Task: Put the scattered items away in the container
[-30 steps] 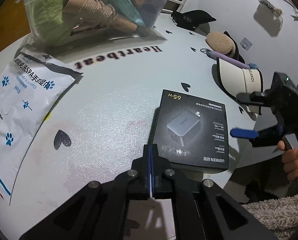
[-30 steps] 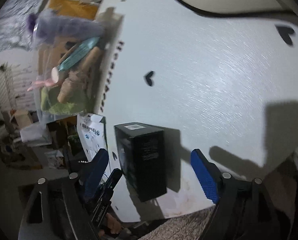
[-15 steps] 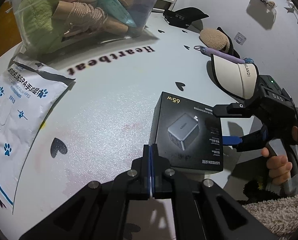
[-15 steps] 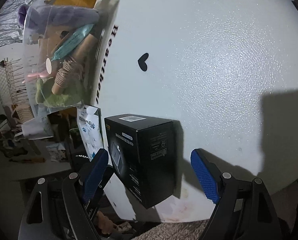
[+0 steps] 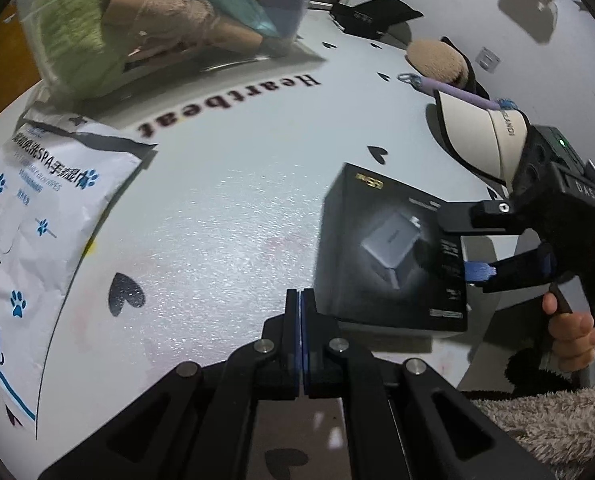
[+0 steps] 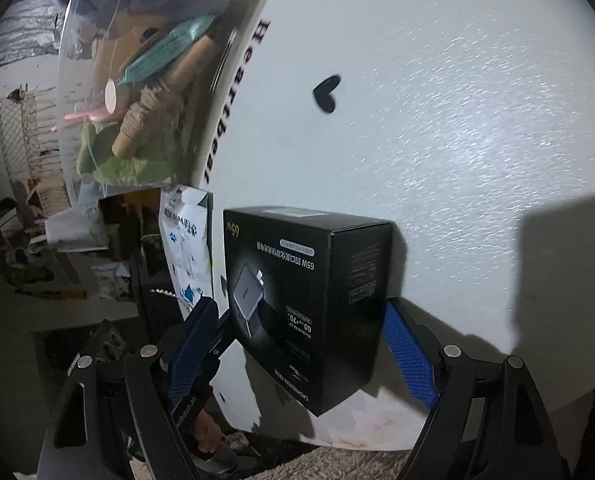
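A black 65W charger box lies on the white table near its front right edge; it also shows in the right wrist view. My right gripper is open, its blue pads on either side of the box, one above and one below it in the left wrist view. My left gripper is shut and empty just left of the box. The clear plastic container at the back holds several items; it also shows in the right wrist view.
A white pet-wipes packet lies at the left. A cream visor, a purple strap, a tan puff and a black cap lie at the right back. A grey fluffy rug is below the table edge.
My right gripper has moved in over the charger box, so its open pads now straddle it. My left gripper stays shut beside the box.
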`<state>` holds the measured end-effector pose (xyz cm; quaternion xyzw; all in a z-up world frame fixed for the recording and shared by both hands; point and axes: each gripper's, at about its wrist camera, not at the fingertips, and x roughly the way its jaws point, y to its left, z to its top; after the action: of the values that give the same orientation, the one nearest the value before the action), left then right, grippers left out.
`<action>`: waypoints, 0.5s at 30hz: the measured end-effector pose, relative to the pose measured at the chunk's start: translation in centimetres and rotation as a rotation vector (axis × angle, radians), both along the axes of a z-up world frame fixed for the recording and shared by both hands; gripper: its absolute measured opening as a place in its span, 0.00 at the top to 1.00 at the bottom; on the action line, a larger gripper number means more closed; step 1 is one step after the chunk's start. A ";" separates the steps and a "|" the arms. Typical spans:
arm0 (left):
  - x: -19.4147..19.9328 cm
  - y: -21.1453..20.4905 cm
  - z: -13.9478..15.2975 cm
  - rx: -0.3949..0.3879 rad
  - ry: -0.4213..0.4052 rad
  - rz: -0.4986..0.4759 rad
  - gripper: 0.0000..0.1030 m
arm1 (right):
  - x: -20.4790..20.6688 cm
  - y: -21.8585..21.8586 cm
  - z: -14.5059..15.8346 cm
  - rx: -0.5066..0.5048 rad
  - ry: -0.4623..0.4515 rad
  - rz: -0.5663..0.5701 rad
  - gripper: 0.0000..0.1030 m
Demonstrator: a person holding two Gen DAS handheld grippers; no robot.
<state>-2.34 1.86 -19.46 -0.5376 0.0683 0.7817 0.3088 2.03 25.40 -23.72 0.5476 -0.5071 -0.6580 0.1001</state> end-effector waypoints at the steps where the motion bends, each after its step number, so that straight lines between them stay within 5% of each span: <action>1: 0.0 0.1 0.1 -0.001 0.006 -0.001 0.97 | -0.1 -0.1 0.1 0.006 0.000 0.001 0.19; 7: 0.0 -0.3 2.1 0.017 0.085 0.012 0.97 | -0.3 -0.3 0.3 0.036 -0.010 0.013 0.19; 15: 0.6 0.9 2.0 -0.001 0.086 -0.073 0.97 | -0.5 -0.8 0.6 0.088 -0.021 0.040 0.19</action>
<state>-1.69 2.80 -17.44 -0.5009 0.1014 0.7922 0.3335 1.50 24.57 -23.12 0.5682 -0.4679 -0.6717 0.0838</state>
